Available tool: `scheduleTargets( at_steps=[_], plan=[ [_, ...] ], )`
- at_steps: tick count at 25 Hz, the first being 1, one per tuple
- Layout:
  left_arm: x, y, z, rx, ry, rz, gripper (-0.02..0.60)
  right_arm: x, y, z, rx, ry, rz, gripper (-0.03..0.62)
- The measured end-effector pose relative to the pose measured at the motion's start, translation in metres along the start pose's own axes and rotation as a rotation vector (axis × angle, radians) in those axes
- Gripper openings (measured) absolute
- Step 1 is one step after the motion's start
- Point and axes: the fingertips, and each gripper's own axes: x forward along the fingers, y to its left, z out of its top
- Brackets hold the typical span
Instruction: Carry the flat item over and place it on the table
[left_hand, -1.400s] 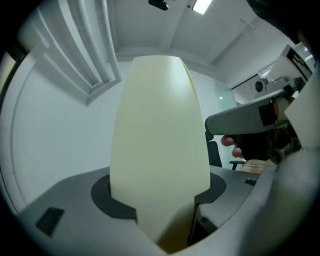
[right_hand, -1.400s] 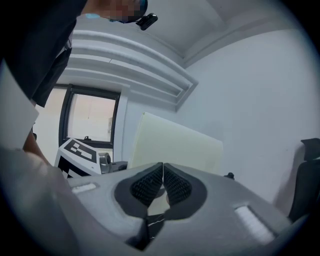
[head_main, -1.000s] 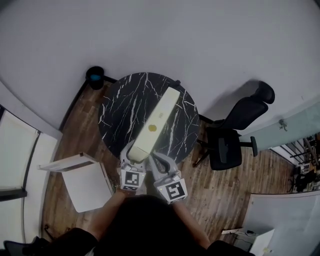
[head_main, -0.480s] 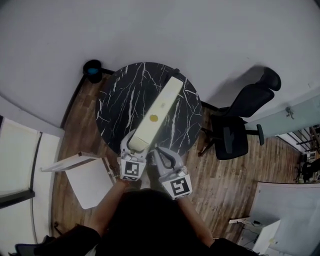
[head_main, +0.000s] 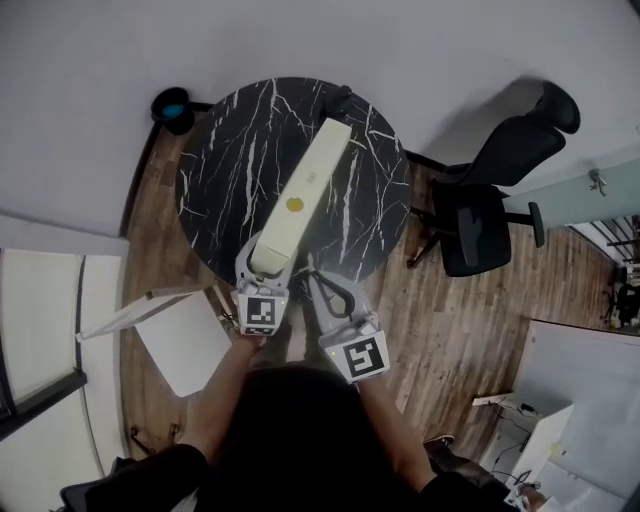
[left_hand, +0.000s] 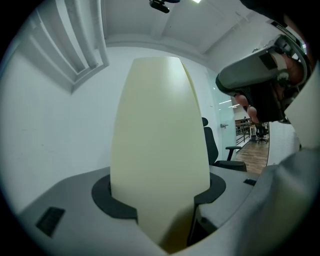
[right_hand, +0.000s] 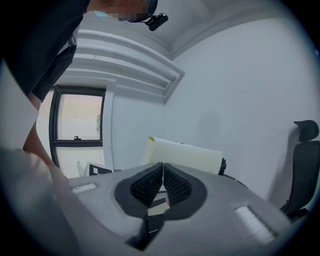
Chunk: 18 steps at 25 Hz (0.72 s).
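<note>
The fingers of my left gripper grasp the near end of the cream board, holding it over the black table. My right gripper is clenched and empty. Lowering and release remain, I judge.

The left gripper grips a cream flat item, a black chair behind.
</note>
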Motion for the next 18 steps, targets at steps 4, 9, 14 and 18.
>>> scheduleTargets(
  at_steps=[4,9,14,18],
  plan=[
    [0.01,-0.005,-0.031,-0.036,0.052,0.023,0.282,-0.003,-0.003,-0.009,0.022,-0.008,0.007,0.002],
    [0.022,-0.019,-0.045,-0.027,0.066,0.017,0.282,-0.007,0.003,-0.024,0.06,-0.007,0.024,0.002],
    [0.03,-0.023,-0.057,-0.042,0.087,0.039,0.282,-0.007,0.008,-0.034,0.092,-0.007,0.038,0.002],
    [0.034,-0.028,-0.064,-0.06,0.098,0.044,0.282,-0.013,-0.002,-0.037,0.114,-0.014,0.022,0.001]
  ],
)
